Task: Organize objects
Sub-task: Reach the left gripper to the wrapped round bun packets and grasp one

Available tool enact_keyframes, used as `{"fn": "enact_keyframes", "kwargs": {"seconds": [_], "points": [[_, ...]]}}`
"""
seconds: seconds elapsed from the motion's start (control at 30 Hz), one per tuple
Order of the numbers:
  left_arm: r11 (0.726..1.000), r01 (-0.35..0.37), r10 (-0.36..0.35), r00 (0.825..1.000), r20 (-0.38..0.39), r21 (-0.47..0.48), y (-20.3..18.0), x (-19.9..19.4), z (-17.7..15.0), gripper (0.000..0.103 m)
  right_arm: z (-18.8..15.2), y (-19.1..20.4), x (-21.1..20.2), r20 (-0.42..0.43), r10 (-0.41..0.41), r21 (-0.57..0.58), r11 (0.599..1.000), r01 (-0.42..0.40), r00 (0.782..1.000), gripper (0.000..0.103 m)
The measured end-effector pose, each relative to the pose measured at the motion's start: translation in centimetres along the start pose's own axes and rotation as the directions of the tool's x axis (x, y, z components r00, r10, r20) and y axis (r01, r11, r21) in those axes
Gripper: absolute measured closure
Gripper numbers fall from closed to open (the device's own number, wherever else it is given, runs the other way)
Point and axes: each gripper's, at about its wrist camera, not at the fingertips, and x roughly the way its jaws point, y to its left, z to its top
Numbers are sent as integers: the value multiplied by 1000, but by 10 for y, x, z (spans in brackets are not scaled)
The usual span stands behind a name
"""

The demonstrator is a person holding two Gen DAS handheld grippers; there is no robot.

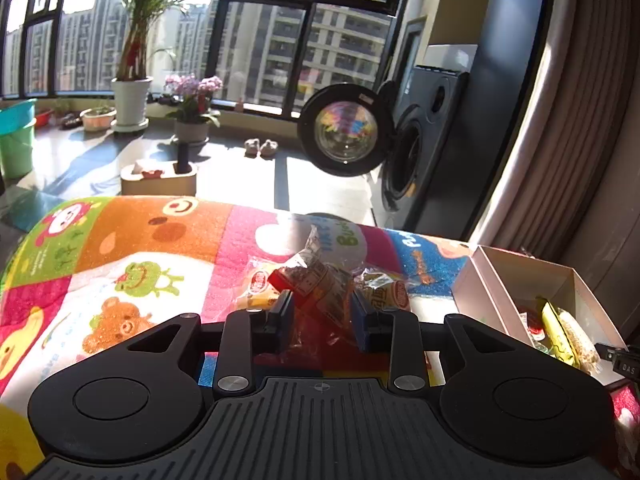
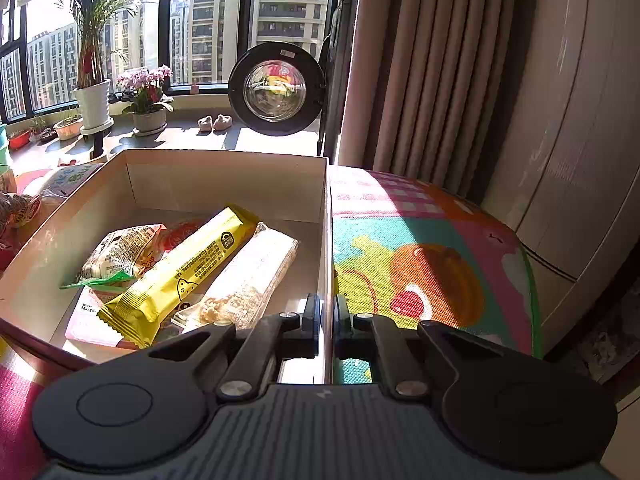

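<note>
In the left wrist view my left gripper (image 1: 322, 313) is shut on a red and clear snack packet (image 1: 316, 280), held tilted just above the cartoon play mat (image 1: 152, 264). Two more clear packets with red round labels (image 1: 260, 285) (image 1: 386, 286) lie on the mat just behind it. The open cardboard box (image 1: 516, 268) stands to its right. In the right wrist view my right gripper (image 2: 327, 312) is shut on the right wall of the cardboard box (image 2: 329, 240). Inside lie a yellow bar (image 2: 180, 276), a clear cracker packet (image 2: 252, 276) and a green-edged packet (image 2: 120, 256).
A dark washing machine (image 1: 420, 152) with its round door (image 1: 344, 130) swung open stands past the mat's far edge. Potted plants (image 1: 130, 100) and a pair of slippers (image 1: 261, 147) sit by the window. A curtain (image 2: 420, 80) hangs at the right, beside a pale cabinet (image 2: 568, 140).
</note>
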Motion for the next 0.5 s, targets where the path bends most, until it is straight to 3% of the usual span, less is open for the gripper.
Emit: {"fn": "enact_keyframes", "kwargs": {"seconds": [0.17, 0.33, 0.5], "points": [[997, -38, 40, 999, 23, -71, 25, 20, 22, 69, -1, -2, 2, -7, 7, 29, 1000, -7, 1000, 97], [991, 55, -67, 993, -95, -121, 38, 54, 23, 69, -2, -3, 3, -9, 12, 27, 1000, -11, 1000, 96], [998, 47, -52, 991, -127, -44, 20, 71, 15, 67, -2, -2, 3, -10, 12, 24, 1000, -12, 1000, 96]]}}
